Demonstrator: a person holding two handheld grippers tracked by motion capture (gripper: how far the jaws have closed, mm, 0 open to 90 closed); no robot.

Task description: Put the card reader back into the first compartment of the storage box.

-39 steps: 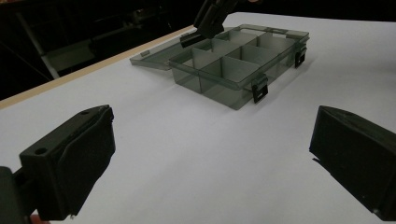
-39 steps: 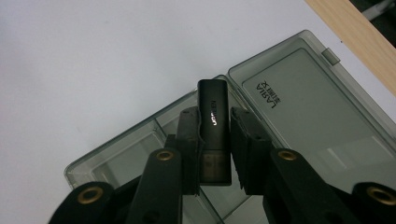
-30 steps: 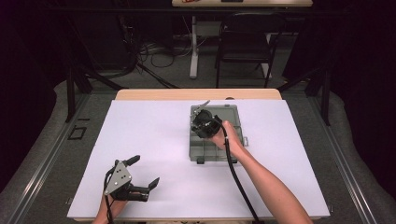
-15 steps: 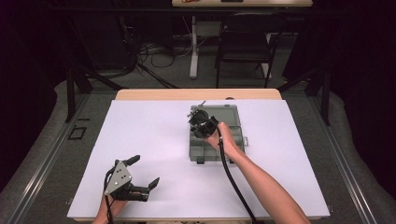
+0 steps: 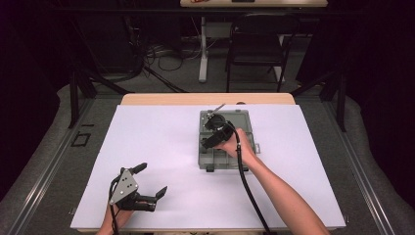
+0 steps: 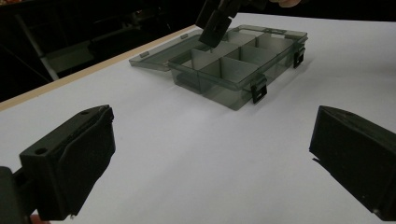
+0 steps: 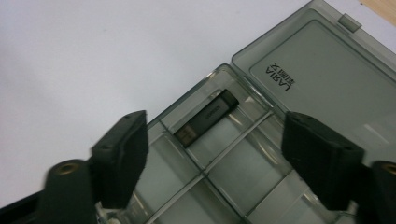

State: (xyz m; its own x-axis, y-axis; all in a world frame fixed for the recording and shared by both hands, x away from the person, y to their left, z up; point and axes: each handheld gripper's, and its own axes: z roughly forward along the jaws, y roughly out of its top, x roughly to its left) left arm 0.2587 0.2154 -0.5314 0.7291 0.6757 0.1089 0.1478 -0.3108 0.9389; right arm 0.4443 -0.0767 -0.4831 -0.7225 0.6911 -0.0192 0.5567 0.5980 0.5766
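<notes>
above the compartment box [image 5: 227,142] near the table's far edge we held our right gripper [image 7: 215,154] spread over the usb stick [image 7: 208,116] in a corner compartment; our left gripper [image 5: 147,183], spread, rested well apart.

The right gripper [image 5: 211,132] and hand cover part of the organizer box [image 5: 244,128]; the USB stick's [image 7: 208,117] printed label is unreadably small
</notes>
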